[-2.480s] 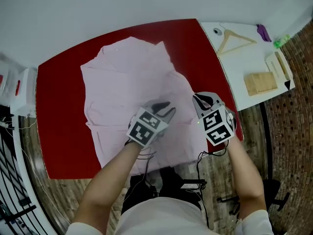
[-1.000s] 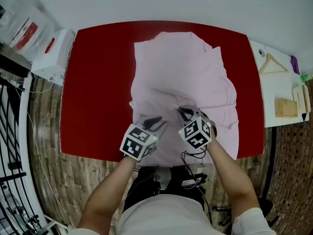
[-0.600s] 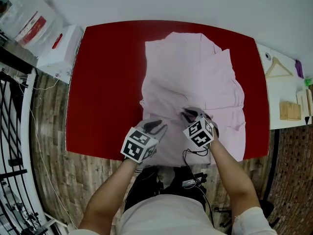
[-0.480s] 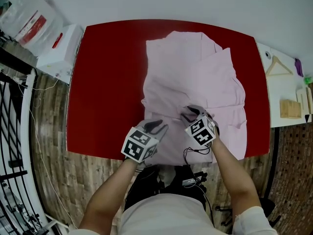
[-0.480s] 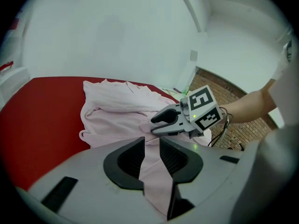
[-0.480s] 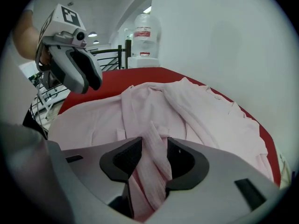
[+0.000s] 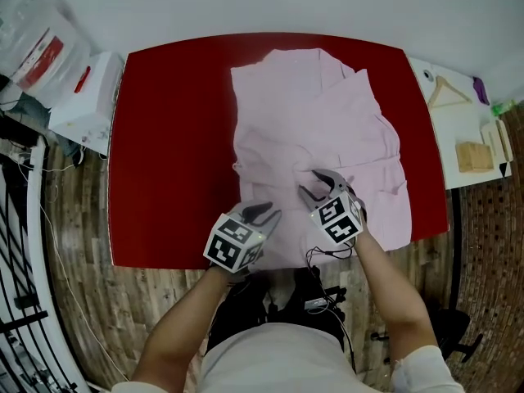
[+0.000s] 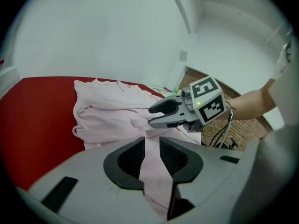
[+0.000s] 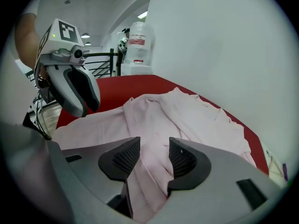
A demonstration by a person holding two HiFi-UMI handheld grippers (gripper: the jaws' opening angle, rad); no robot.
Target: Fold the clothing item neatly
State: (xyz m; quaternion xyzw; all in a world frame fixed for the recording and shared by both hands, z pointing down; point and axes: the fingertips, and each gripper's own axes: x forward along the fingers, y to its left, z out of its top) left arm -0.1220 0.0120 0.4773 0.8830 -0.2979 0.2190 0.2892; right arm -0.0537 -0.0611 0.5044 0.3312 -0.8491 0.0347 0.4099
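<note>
A pale pink shirt [image 7: 311, 113] lies spread and partly folded on the red table [image 7: 172, 137]. My left gripper [image 7: 264, 211] sits at the shirt's near hem. In the left gripper view, cloth fills the narrow gap of the left gripper [image 8: 152, 141] and drapes back toward the camera, so it is shut on the shirt. Just right of it, my right gripper [image 7: 309, 182] hovers over a crease in the shirt's middle. Its jaws have just been opening and now stand wide. Cloth lies under the right gripper [image 9: 154, 146], and the pads do not press on it.
A white box [image 7: 78, 97] with a plastic bag on it stands left of the table. To the right, a white side table [image 7: 458, 121] carries a wooden hanger [image 7: 446, 92] and a wooden block [image 7: 473, 155]. The red table's near edge runs just behind both grippers, with wooden floor below.
The right gripper's jaws have opened and let go of the shirt fold they pinched. The left gripper keeps the same narrow gap at the near hem.
</note>
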